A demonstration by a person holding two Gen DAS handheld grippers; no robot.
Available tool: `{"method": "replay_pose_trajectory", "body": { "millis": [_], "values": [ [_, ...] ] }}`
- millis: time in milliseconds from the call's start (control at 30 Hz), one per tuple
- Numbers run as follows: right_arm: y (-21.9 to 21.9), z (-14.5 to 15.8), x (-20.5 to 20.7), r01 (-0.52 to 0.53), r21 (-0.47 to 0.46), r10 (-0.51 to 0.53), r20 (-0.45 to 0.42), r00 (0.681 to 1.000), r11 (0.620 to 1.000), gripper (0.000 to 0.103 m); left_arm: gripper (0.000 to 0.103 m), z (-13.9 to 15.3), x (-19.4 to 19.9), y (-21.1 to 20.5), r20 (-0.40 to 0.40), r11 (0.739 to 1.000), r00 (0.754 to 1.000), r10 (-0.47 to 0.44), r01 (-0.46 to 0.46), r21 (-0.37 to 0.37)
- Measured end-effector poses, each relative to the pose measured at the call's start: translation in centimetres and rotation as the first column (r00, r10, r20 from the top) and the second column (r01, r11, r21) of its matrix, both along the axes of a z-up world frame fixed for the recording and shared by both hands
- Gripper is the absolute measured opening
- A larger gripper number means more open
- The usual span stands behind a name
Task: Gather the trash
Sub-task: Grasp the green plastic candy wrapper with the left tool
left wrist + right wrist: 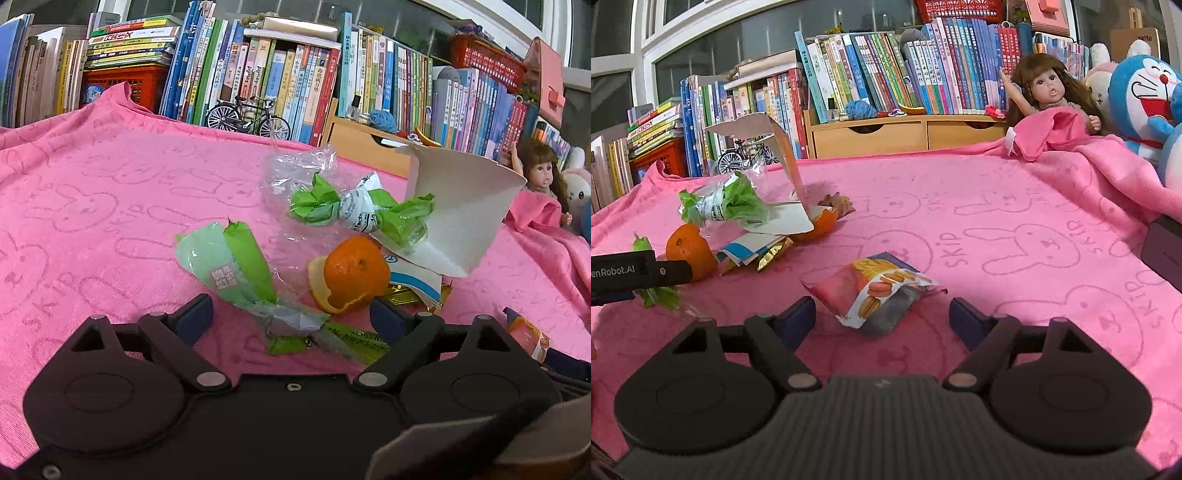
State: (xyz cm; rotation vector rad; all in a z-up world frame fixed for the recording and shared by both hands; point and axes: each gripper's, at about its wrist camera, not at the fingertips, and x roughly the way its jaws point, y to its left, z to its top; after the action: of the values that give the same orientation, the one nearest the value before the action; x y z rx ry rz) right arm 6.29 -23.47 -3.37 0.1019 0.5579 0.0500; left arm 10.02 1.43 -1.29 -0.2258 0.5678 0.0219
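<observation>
The left tool (291, 317) stands wide open and holds nothing; the green wrapper (240, 266) lies between its fingers, its twisted tail under the gap and its body running to about 11 o'clock; the risk, as I judge it, is that thin film slides or folds flat under closing fingers, or that the orange peel (352, 275), just beside at 1 o'clock, gets pinched with it; the crumpled green-and-white wrapper (354, 208) and white carton (465, 206) lie further off at 12 to 1 o'clock. The right tool (882, 317) is equally spread and empty; the macaron snack packet (875, 291) sits between its fingertips at 12 o'clock on the pink towel (1015, 229) covering the surface; a soft half-empty packet may crumple and slip out.
</observation>
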Motion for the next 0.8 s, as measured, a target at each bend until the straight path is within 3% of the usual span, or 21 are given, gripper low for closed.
{"method": "replay_pose_trajectory", "body": {
  "millis": [200,333,400,467,600,800],
  "values": [
    [0.0,0.0,-0.1,-0.004,-0.007,0.004,0.005,1.0,1.0,0.075,0.082,-0.1,-0.6,1.0,0.033,0.998,0.999,0.014,-0.012,-0.064],
    [0.3,0.0,-0.2,-0.007,-0.025,0.007,0.012,1.0,1.0,0.067,0.063,-0.3,-1.2,1.7,0.058,0.993,0.998,0.024,-0.017,-0.12],
    [0.4,0.0,-0.3,-0.01,-0.035,0.01,0.018,1.0,0.999,0.062,0.042,-0.4,-1.6,2.1,0.067,0.988,0.997,0.028,-0.018,-0.15],
    [0.4,0.0,-0.5,-0.006,-0.041,0.007,0.029,1.0,0.999,0.053,0.04,-0.3,-2.0,2.2,0.072,0.986,0.997,0.023,-0.01,-0.168],
    [0.7,0.0,-1.2,-0.007,-0.061,0.01,0.049,0.999,0.998,0.025,0.04,0.3,-2.9,1.9,0.087,0.991,0.996,0.021,-0.009,-0.131],
    [1.1,0.5,-2.5,-0.022,-0.051,0.026,0.074,0.997,0.998,0.016,0.039,1.8,-4.9,1.2,0.138,0.999,0.99,-0.007,0.013,-0.042]
  ]
}}
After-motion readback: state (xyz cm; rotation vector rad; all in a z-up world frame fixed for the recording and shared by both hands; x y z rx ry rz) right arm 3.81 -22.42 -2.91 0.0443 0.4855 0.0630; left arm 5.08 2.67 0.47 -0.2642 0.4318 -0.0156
